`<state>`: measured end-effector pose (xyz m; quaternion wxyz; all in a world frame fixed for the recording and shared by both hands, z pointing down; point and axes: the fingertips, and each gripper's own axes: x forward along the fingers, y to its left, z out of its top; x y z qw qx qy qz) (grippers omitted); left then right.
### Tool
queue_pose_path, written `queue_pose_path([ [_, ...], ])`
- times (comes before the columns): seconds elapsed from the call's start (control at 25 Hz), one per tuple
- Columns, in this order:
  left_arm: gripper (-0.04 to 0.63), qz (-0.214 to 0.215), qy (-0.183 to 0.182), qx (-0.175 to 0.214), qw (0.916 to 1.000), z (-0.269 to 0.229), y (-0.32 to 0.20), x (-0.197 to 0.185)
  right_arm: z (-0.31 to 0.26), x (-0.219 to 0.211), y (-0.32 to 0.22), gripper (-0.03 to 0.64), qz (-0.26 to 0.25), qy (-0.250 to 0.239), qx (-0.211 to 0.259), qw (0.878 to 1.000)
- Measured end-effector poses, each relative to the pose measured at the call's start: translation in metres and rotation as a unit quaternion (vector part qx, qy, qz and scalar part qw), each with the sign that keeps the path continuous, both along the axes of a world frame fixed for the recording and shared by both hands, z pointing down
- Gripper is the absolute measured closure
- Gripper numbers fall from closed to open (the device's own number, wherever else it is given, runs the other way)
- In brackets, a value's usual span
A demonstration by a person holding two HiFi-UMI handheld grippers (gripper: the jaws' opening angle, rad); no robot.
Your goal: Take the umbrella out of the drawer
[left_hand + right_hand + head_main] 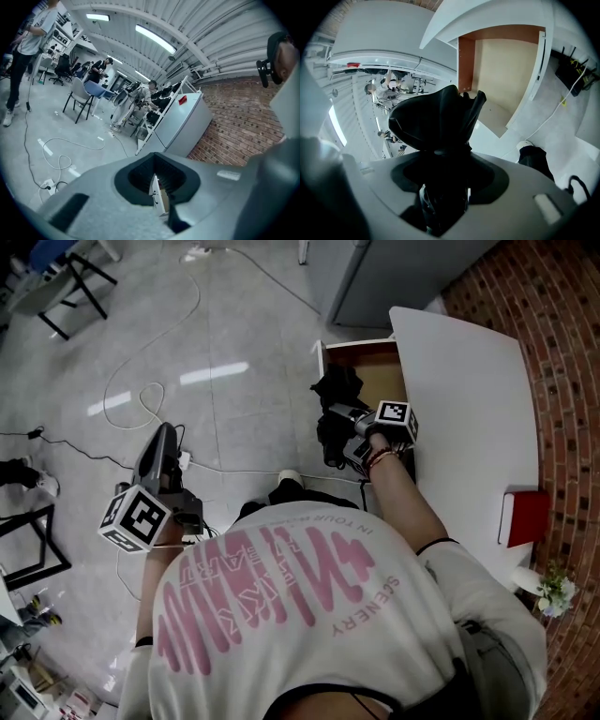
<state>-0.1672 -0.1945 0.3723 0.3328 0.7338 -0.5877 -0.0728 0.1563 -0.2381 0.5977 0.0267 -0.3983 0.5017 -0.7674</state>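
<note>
The folded black umbrella (pixel 337 397) hangs above the open wooden drawer (pixel 382 381) under the white table (pixel 469 409). My right gripper (pixel 341 433) is shut on it from the near side. In the right gripper view the umbrella's bunched fabric (pixel 436 117) spreads out ahead of the right gripper (pixel 443 183), and the drawer's bare inside (pixel 506 70) lies beyond. My left gripper (pixel 159 448) is off to the left over the floor, pointing away from me. Its jaws look shut with nothing in them, and in its own view the left gripper (pixel 157 187) shows only a thin slit.
Cables (pixel 141 399) and a power strip (pixel 185 460) lie on the grey floor at the left. A red box (pixel 525 517) sits on the table's right edge near small flowers (pixel 555 592). A brick wall (pixel 562 334) runs along the right, and a grey cabinet (pixel 394 277) stands beyond the drawer.
</note>
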Motion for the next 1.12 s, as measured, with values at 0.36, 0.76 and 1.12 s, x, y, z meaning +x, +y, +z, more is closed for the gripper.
queue_pose_path([
  [0.36,0.591,0.025,0.0,0.025,0.9994,-0.028,0.019,-0.015,-0.051,-0.031,0.019,0.367,0.009,-0.014,0.045,0.999],
  [0.76,0.591,0.05,0.0,0.046,0.9977,-0.047,0.044,-0.037,-0.135,-0.093,0.023,0.367,0.0,-0.046,0.14,0.989],
  [1.12,0.591,0.066,-0.014,0.081,0.9944,-0.076,0.055,-0.076,-0.215,-0.161,0.03,0.367,-0.017,-0.076,0.228,0.971],
])
